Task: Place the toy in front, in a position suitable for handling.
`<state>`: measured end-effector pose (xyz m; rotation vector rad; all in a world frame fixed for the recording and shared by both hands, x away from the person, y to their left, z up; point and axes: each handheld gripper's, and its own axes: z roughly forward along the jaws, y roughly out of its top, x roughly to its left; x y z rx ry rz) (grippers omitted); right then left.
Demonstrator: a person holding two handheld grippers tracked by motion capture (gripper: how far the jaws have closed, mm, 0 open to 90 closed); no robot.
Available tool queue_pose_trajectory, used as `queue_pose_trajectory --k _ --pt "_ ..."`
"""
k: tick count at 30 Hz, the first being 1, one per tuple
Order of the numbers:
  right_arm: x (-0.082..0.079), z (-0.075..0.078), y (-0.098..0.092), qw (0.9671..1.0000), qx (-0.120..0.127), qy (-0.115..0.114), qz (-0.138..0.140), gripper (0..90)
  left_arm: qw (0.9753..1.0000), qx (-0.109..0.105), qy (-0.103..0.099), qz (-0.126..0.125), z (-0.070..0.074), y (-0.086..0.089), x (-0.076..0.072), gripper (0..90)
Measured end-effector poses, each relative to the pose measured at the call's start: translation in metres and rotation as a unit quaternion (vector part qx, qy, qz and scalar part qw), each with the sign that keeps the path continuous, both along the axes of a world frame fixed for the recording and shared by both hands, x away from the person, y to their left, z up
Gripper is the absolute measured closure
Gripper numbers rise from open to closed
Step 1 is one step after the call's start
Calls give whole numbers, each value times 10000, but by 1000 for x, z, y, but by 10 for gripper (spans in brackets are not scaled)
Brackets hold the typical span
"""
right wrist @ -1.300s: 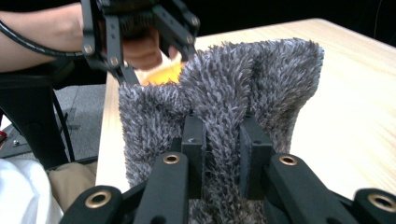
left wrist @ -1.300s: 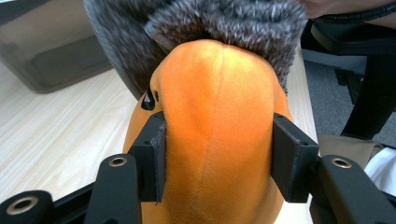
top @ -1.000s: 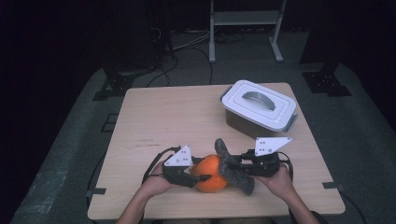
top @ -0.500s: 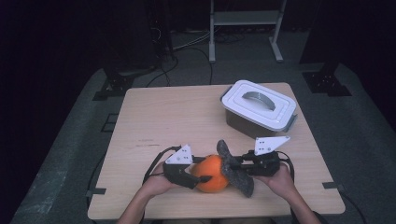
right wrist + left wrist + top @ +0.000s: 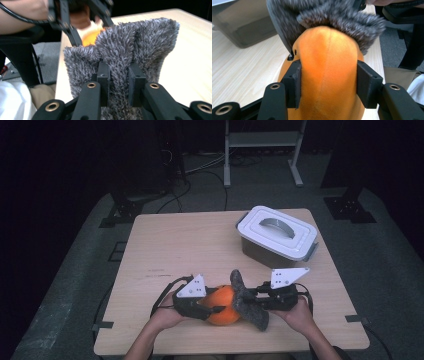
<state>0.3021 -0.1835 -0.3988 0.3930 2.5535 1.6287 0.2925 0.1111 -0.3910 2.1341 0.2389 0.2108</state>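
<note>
Table (image 5: pixel 170 245): pale wood, seen from above.
Box (image 5: pixel 276 236): lidded, far right, well apart from the work.
Ball (image 5: pixel 223 305): orange plush at the near edge, clamped by the left gripper (image 5: pixel 216 309), likely to steady it.
Cloth (image 5: pixel 246 301): grey, fuzzy, draped against the ball; the right gripper (image 5: pixel 256 296) pinches a fold, seemingly to wipe it.

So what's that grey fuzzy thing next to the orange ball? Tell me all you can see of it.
The grey cloth looks like thick shaggy microfibre, dark grey with paler tips. It hangs crumpled, a fold of it pinched between the right gripper's jaws, and drapes against the orange plush ball held by the left gripper near the table's front edge.
</note>
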Motion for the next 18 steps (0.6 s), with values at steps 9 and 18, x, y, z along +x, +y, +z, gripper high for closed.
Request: queue_pose_trajectory --k 9,18 --pt "-7 10 6 9996 193 -204 86 742 9998 113 -93 -106 -5 -11 -4 417" --pt "-1 -1 0 10000 -18 -22 -9 742 9994 -124 333 -36 -16 -5 8 142"
